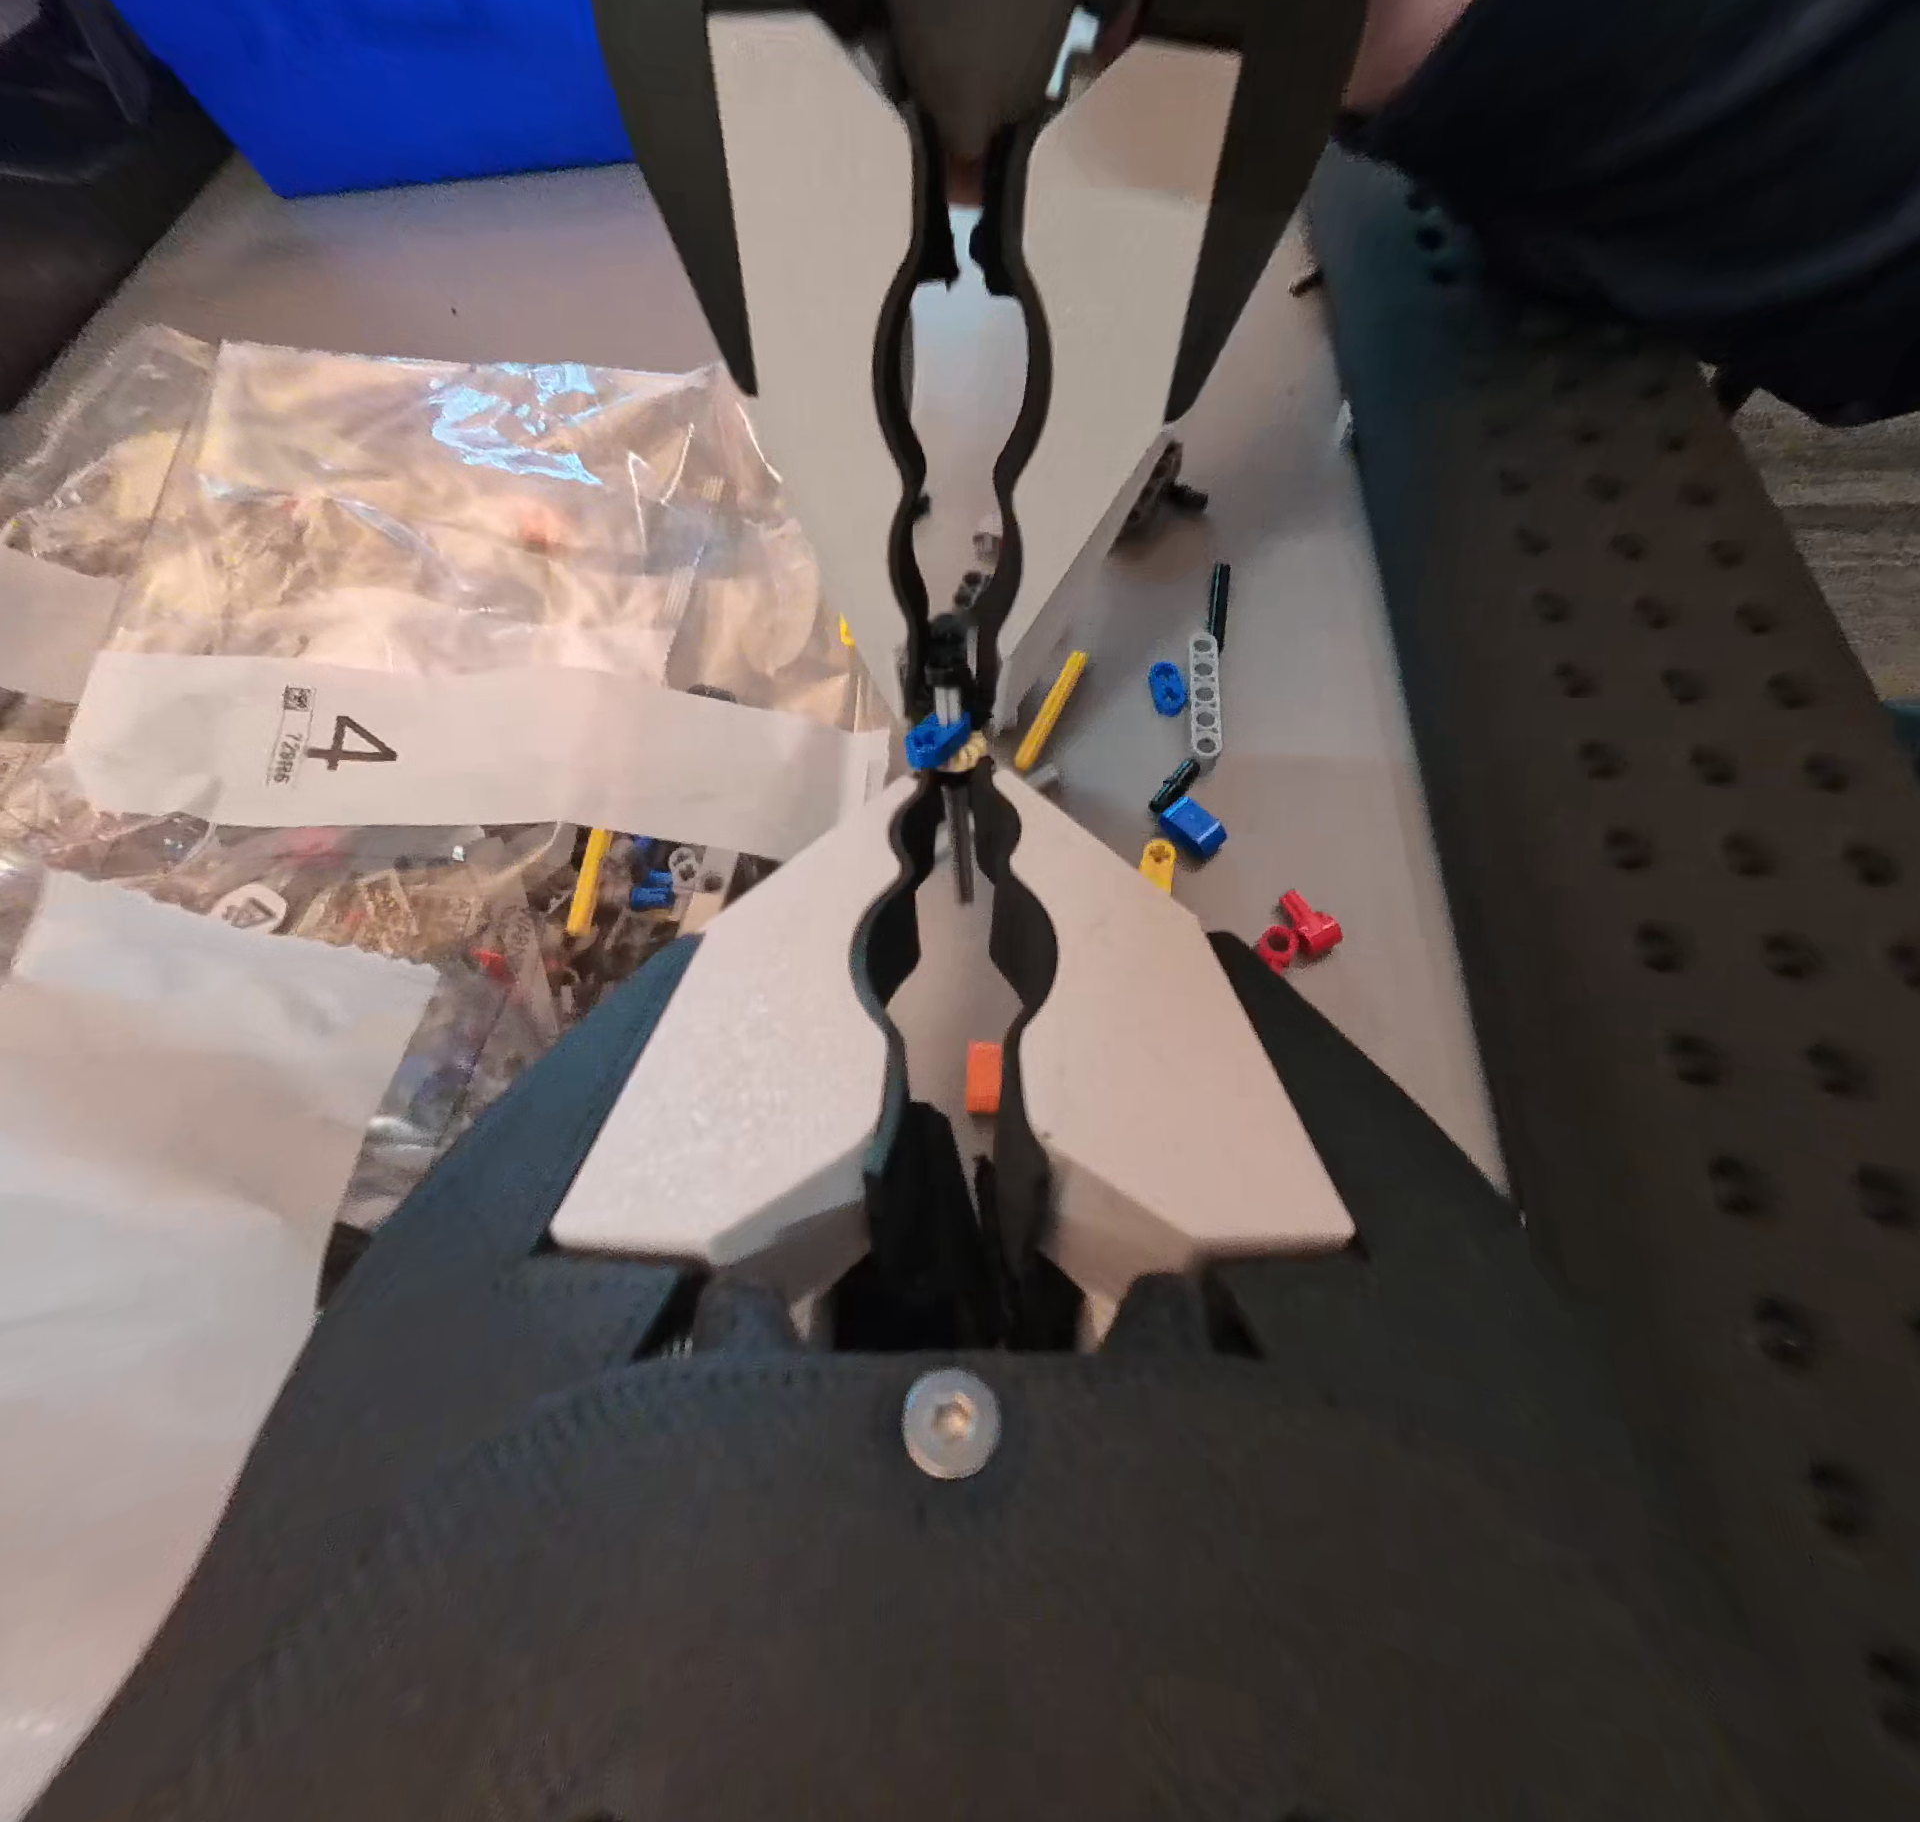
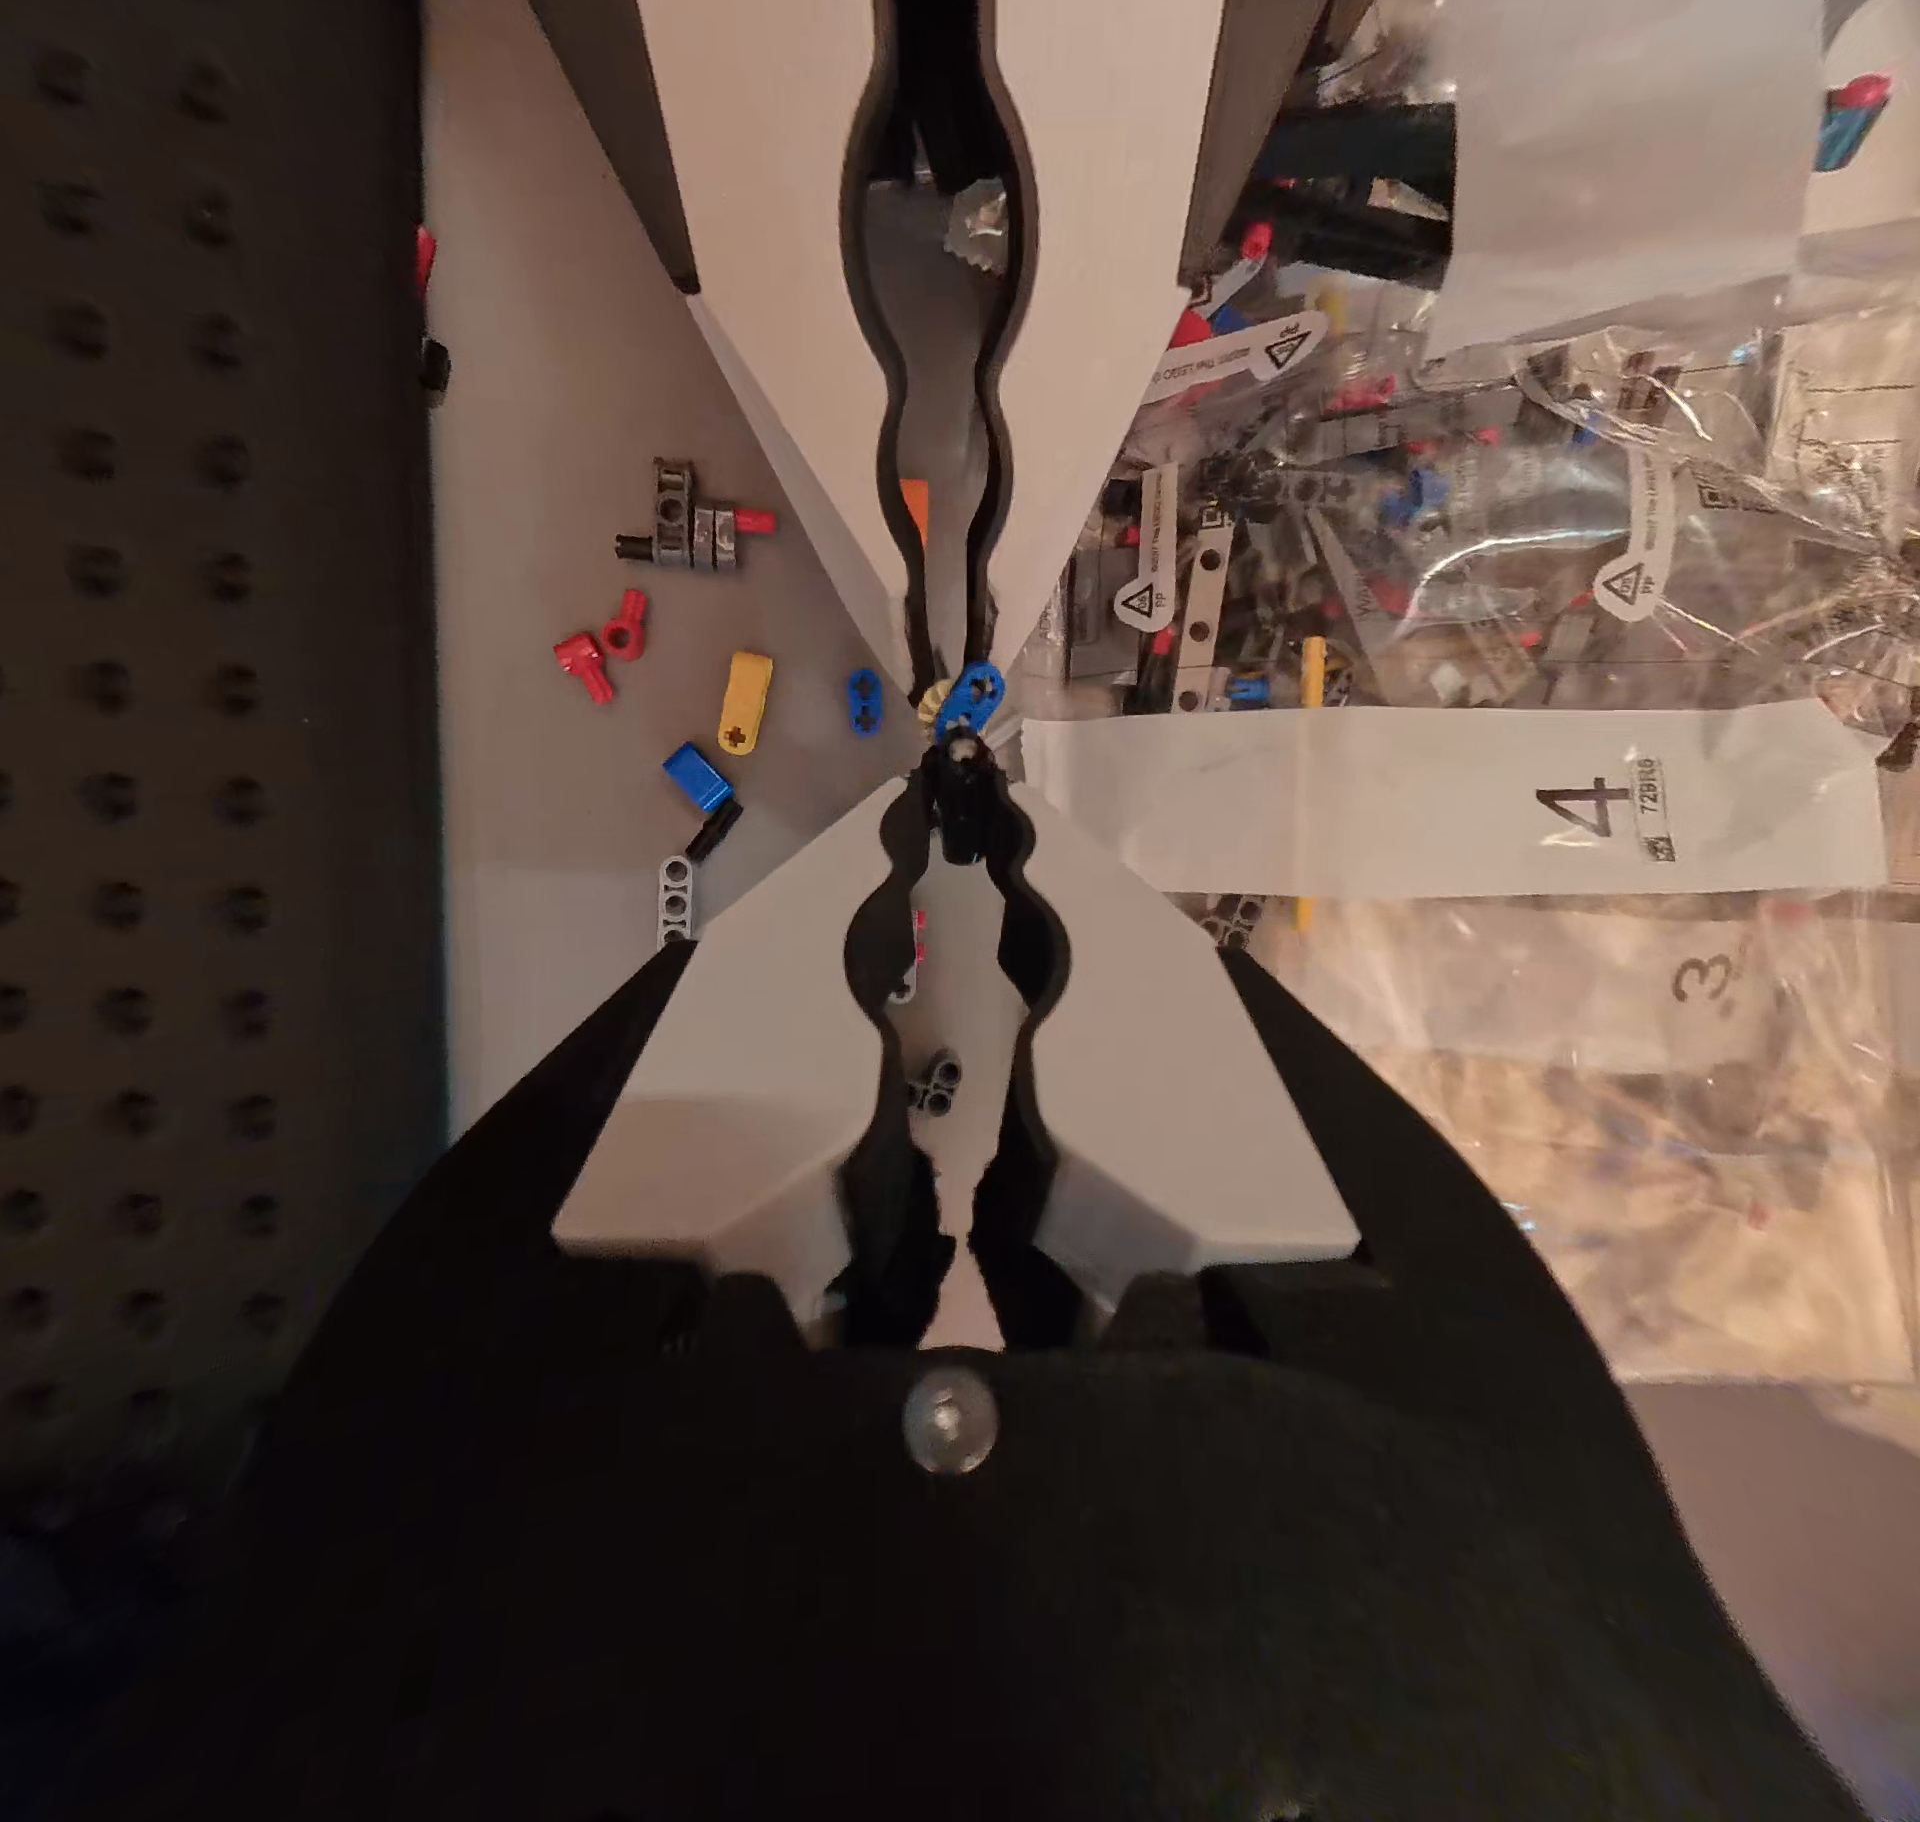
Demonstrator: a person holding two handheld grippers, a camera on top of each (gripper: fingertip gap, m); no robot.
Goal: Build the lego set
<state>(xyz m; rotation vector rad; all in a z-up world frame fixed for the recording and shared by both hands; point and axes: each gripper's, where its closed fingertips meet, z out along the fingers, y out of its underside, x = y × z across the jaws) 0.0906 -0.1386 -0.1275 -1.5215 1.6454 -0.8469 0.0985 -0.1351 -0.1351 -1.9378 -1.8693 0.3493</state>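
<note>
My left gripper (image 1: 951, 785) and right gripper (image 2: 961, 770) met tip to tip, both clamped narrow on one small assembly (image 1: 940, 733): a black axle carrying a blue two-hole link (image 2: 971, 697) and a tan gear (image 2: 932, 707). I held it above the grey table (image 1: 1143, 733). Only the left wrist view showed me a yellow axle (image 1: 1051, 710) at three o'clock of the assembly, plus a blue bin (image 1: 343, 37) at eleven. Only the right wrist view showed a grey-and-red subassembly (image 2: 694, 523) at ten o'clock. Both showed the numbered parts bags (image 1: 416, 629) and the black studded baseplate (image 2: 156, 629).
</note>
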